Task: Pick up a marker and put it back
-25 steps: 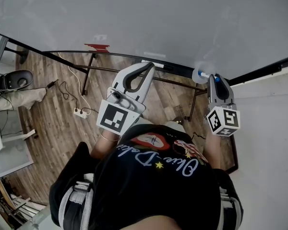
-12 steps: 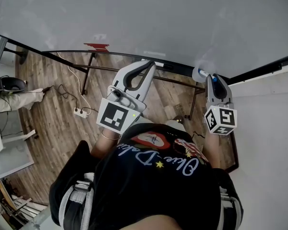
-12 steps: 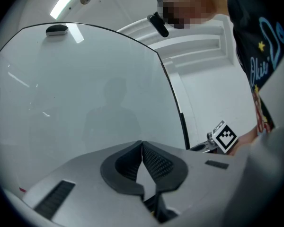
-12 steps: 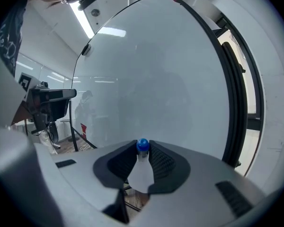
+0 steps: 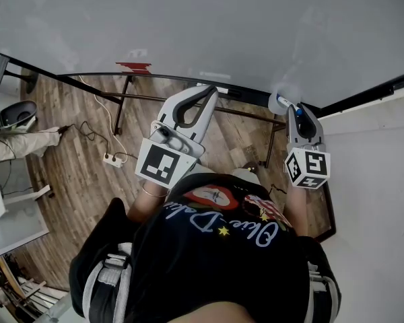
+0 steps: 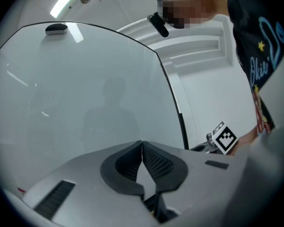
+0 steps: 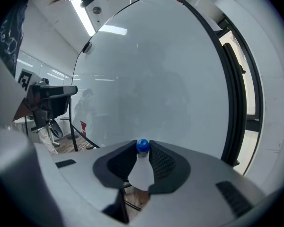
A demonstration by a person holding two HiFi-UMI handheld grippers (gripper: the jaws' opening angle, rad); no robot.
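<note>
My right gripper is shut on a white marker whose blue end points at the whiteboard. The blue end sits close to the board's lower right corner; I cannot tell whether it touches the surface. My left gripper hangs left of it below the board's bottom edge, with its jaws shut and nothing between them. In the left gripper view the board fills the background.
The board's black frame and stand legs run across the wooden floor below. A power strip with cables lies on the floor at the left, near a chair. A white wall stands at the right. A red patch shows at the board's lower edge.
My right gripper has crept a little left and up toward the board with the marker in it. The left gripper has stayed where it was.
</note>
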